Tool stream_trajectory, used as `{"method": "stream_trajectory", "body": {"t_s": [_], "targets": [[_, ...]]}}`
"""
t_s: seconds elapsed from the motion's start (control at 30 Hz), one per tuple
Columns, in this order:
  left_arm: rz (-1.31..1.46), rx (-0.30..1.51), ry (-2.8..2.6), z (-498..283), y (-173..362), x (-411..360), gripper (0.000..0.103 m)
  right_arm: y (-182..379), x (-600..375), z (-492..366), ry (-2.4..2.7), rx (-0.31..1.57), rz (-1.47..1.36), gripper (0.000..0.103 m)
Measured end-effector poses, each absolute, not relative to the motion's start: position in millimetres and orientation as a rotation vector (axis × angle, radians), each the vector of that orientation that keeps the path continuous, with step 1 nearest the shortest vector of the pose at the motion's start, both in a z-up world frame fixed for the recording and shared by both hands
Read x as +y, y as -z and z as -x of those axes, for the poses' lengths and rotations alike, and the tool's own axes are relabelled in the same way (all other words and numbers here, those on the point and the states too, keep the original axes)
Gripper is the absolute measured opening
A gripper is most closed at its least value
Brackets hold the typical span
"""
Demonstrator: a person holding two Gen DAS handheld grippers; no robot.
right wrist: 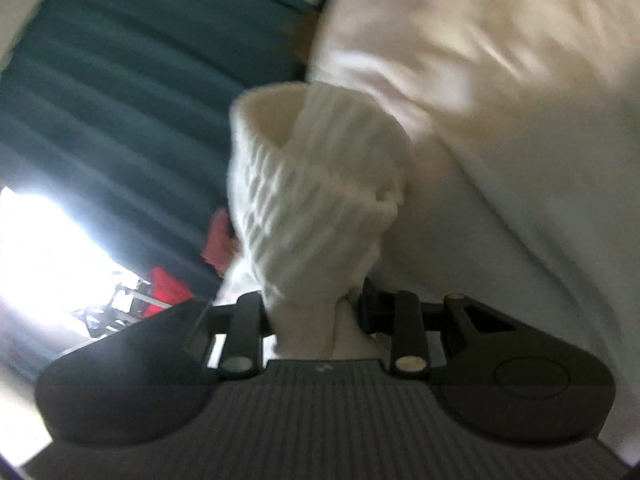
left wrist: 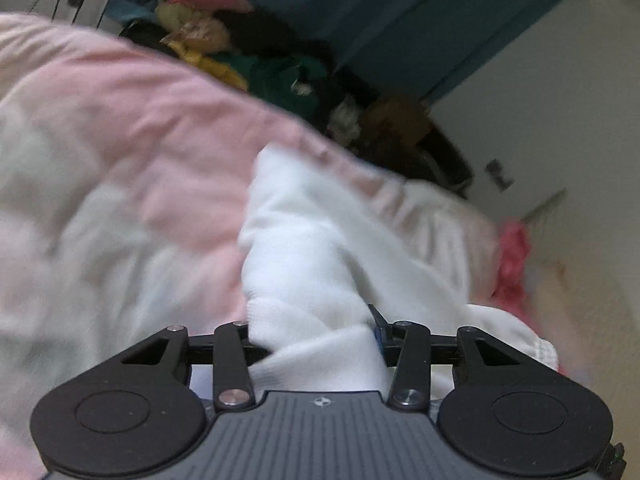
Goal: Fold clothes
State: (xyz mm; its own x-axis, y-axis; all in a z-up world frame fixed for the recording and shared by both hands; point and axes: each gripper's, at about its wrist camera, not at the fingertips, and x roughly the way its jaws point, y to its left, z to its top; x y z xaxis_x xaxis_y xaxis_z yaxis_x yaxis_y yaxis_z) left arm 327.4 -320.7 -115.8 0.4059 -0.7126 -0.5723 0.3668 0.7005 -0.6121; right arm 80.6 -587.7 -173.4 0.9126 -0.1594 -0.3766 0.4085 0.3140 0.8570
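White knit garment (left wrist: 320,248) fills the middle of the left wrist view, bunched up and running down into the left tool (left wrist: 320,344), whose jaws stand partly apart with the cloth pinched between them. Behind it, a pink and white fabric (left wrist: 132,128) spreads over the left half of the frame, blurred. A heap of mixed clothes (left wrist: 256,56), red, yellow, green and dark, lies along the upper middle, in front of a teal curtain (left wrist: 420,20). A small pink item (left wrist: 514,256) shows at the right edge of the pale fabric.

In the right wrist view, the same garment's ribbed cuff (right wrist: 316,184) stands up in the centre, its open end in the upper middle of the frame, and its lower part is clamped in the right tool (right wrist: 316,316), the jaws narrow around it. More pale cloth fills the right side; the teal curtain covers the upper left, with bright light at the left edge.
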Motion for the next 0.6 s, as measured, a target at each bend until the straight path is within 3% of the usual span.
{"method": "stream_trajectory", "body": {"t_s": [0.17, 0.4, 0.6], "targets": [[0.392, 0.918, 0.752, -322.3, 130.4, -313.2, 0.058, 201.0, -583.9, -67.0, 0.356, 0.222, -1.259, 0.035], [0.343, 0.950, 0.633, -301.0, 85.1, -298.3, 0.066, 149.0, -580.0, -59.0, 0.466, 0.465, -1.141, 0.037], [0.268, 0.914, 0.611, -249.9, 22.7, -267.3, 0.068, 91.9, -536.4, -24.2, 0.514, 0.559, -0.885, 0.037]]}}
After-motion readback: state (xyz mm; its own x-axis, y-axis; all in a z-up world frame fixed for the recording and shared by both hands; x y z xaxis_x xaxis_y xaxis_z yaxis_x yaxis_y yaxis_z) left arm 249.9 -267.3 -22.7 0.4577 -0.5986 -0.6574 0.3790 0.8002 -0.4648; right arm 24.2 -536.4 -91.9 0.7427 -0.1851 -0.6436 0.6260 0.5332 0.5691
